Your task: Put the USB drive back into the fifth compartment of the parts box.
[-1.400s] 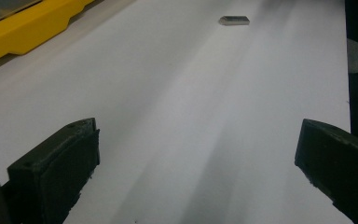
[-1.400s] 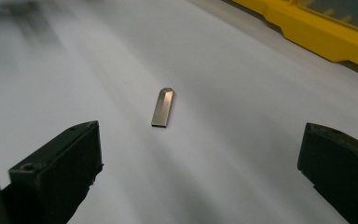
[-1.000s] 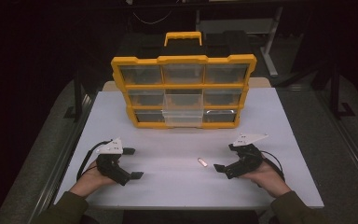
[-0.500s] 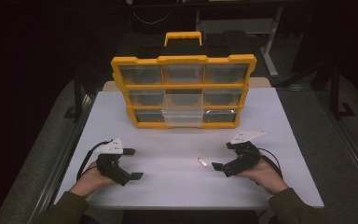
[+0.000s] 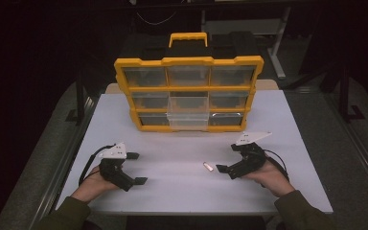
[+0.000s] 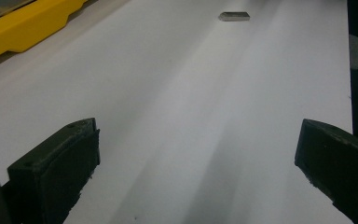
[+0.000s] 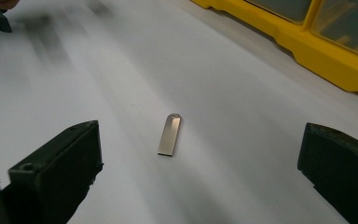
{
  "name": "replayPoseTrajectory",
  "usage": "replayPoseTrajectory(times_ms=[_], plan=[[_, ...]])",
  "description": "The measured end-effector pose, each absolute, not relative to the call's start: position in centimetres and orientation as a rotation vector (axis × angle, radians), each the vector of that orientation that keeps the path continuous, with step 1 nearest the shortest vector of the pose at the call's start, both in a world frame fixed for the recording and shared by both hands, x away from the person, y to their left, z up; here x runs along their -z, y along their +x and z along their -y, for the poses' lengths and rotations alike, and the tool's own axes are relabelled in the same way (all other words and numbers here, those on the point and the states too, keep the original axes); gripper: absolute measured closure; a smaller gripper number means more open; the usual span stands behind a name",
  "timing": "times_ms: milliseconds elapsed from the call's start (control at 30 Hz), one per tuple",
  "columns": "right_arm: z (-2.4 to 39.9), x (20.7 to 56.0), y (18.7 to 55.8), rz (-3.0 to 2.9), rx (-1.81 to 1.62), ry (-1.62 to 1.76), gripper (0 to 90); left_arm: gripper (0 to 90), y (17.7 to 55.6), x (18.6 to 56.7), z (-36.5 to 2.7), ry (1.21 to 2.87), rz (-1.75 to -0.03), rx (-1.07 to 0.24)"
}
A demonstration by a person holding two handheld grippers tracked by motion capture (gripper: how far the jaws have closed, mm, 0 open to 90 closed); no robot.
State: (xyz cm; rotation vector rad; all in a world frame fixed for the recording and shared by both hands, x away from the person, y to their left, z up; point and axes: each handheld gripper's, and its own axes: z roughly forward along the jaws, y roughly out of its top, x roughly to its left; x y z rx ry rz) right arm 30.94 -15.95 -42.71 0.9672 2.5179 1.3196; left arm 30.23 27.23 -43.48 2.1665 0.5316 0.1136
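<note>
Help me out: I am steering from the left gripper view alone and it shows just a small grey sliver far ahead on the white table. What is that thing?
Observer: A slim metal USB stick, lying flat; the right gripper view shows it well.
Operator: Is the right gripper near it?
Observer: Yes. The right gripper is open and points at the stick without touching it.
Operator: What is the yellow edge at my upper left?
Observer: The base of a yellow organizer case standing upright with clear drawers; the high view shows its middle column pulled slightly forward.

High overview, two low close table views
</note>
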Motion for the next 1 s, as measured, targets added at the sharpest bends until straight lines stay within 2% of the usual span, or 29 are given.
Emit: replayPoseTrajectory(times_ms=[1000], plan=[[15.0, 42.0, 32.1, -2.518, -1.331, 0.945, 0.0, 0.0, 30.2, 43.5, -27.2, 2.166, -0.536, -0.112]])
